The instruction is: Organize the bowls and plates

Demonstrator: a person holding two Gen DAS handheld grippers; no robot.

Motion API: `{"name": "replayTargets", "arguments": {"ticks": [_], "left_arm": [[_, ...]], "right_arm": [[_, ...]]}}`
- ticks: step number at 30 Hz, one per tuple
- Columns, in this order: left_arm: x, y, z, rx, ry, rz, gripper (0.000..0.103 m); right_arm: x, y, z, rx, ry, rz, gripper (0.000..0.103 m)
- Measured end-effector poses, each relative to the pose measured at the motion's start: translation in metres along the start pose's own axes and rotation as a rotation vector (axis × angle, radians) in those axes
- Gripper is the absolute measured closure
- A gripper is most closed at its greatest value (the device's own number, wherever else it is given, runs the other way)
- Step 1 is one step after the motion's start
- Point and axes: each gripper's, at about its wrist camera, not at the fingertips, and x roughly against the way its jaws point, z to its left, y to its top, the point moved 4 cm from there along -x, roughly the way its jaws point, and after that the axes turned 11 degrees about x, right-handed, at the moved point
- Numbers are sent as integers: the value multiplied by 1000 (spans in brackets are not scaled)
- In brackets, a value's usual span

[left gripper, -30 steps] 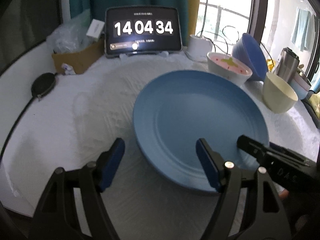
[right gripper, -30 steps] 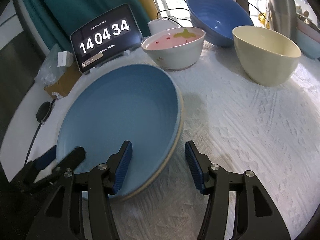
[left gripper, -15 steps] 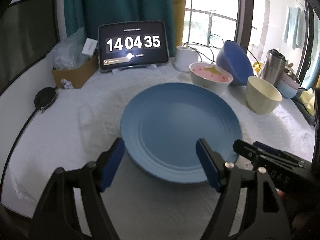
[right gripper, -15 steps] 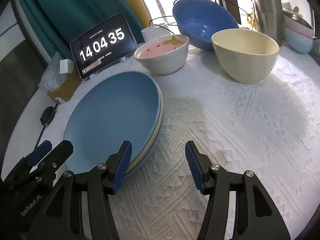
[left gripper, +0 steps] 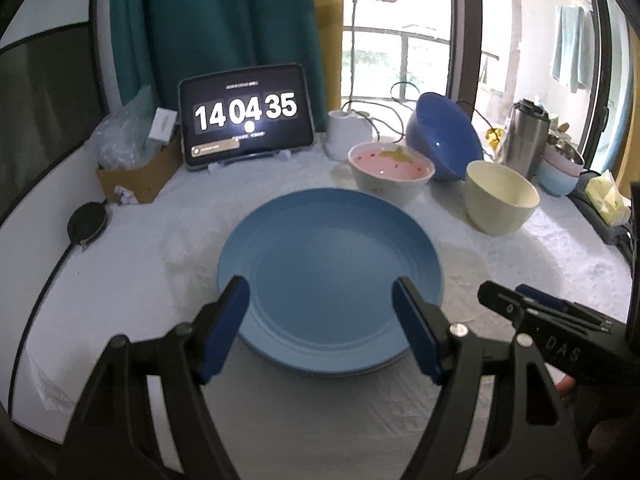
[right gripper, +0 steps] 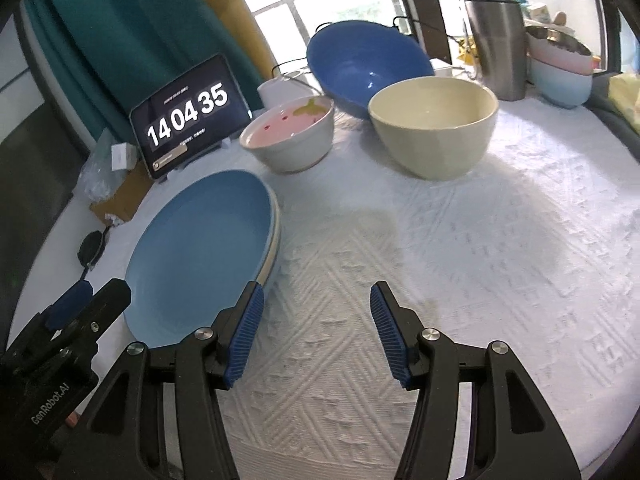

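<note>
A blue plate (left gripper: 328, 268) lies on top of a cream plate on the white cloth; it also shows in the right wrist view (right gripper: 204, 244). Behind it stand a white bowl with a pink inside (left gripper: 390, 172) (right gripper: 290, 136), a cream bowl (left gripper: 500, 200) (right gripper: 434, 124) and a tilted dark blue bowl (left gripper: 444, 136) (right gripper: 368, 66). My left gripper (left gripper: 320, 328) is open and empty above the plate's near edge. My right gripper (right gripper: 316, 332) is open and empty over the cloth, just right of the plates.
A tablet clock (left gripper: 246, 116) stands at the back beside a cardboard box (left gripper: 136, 176). A steel flask (right gripper: 496, 40), stacked pink and light blue bowls (right gripper: 560, 68), a lamp base (left gripper: 350, 132) with cables and a black round pouch (left gripper: 88, 222) also sit on the table.
Both grippers have pulled back and up from the blue plate, which now rests flat on the cream plate. Both stay open.
</note>
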Motion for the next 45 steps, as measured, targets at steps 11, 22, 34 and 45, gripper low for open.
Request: {"name": "replayTargets", "arguments": {"ticks": [11,22,34,45], "left_arm": [[7,21,-25,-36,-9,-47,28],[3,45,-48,-58,-38,-89,28],[-16,69,-75,-77,-62,-96,28],[-36,88,-97,-101,-69,-104,28]], "right_arm": [[19,12,-22,-19,-33,-29,44],[26,32,-42,-26,-60,-46,44],[19,61,-64,-21,-89,-51,44],[8,90,-82,-6,-106,-57,44]]}}
